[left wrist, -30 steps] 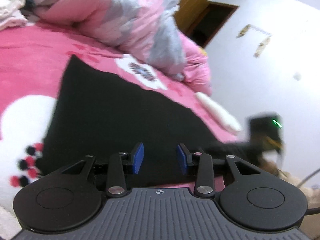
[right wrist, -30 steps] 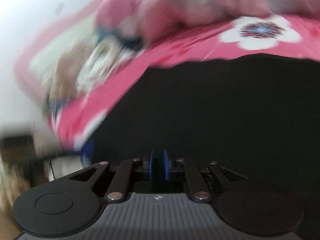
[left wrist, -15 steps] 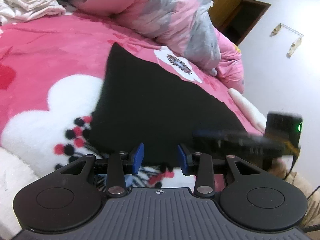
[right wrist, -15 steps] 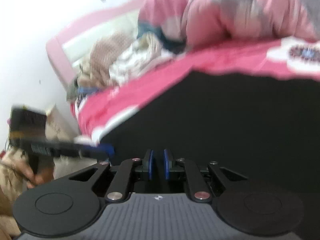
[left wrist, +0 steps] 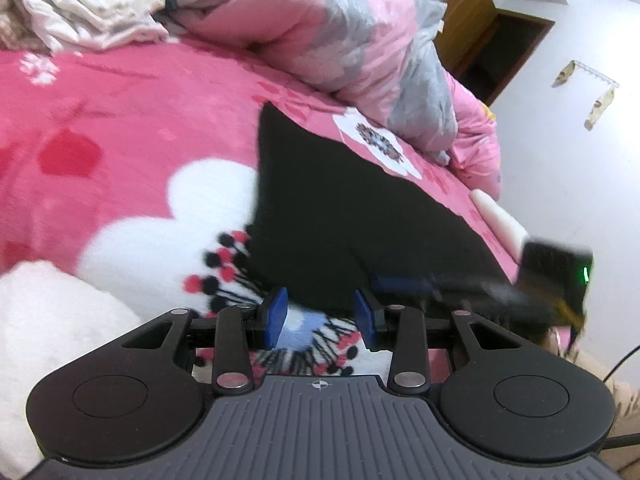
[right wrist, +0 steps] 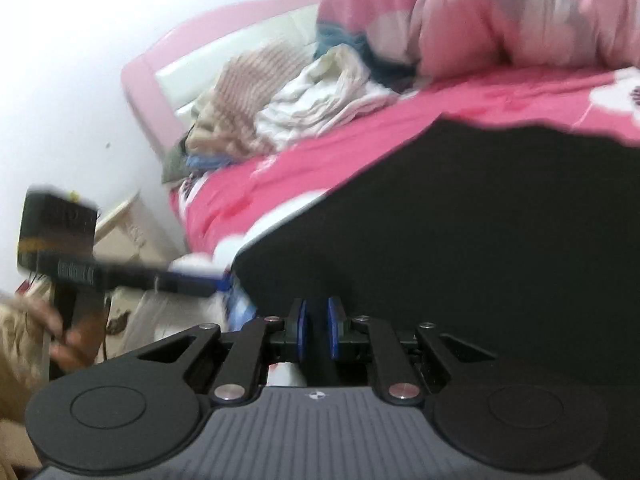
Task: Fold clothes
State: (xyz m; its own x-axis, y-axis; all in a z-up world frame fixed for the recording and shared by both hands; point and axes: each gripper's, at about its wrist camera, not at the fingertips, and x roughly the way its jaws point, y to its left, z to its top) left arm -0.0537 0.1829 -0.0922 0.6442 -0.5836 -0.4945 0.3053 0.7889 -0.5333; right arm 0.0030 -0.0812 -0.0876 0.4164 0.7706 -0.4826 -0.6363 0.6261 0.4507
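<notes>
While the black garment (left wrist: 352, 216) lies flat at centre frame on the pink blanket (left wrist: 120, 152), the left gripper (left wrist: 320, 316) hangs spread and empty; the right gripper (right wrist: 316, 328) pinches its near edge, so next probably carry that edge over into a fold

Plain black fabric garment (left wrist: 344, 216), no print. Fleecy blanket (left wrist: 120, 128) hot pink w/ big white flowers, red/black dotted centres. Puffy quilt (left wrist: 332, 28) pink, grey & white patches. Gripper pads (left wrist: 276, 316) blue; bodies black/grey ribbed.
</notes>
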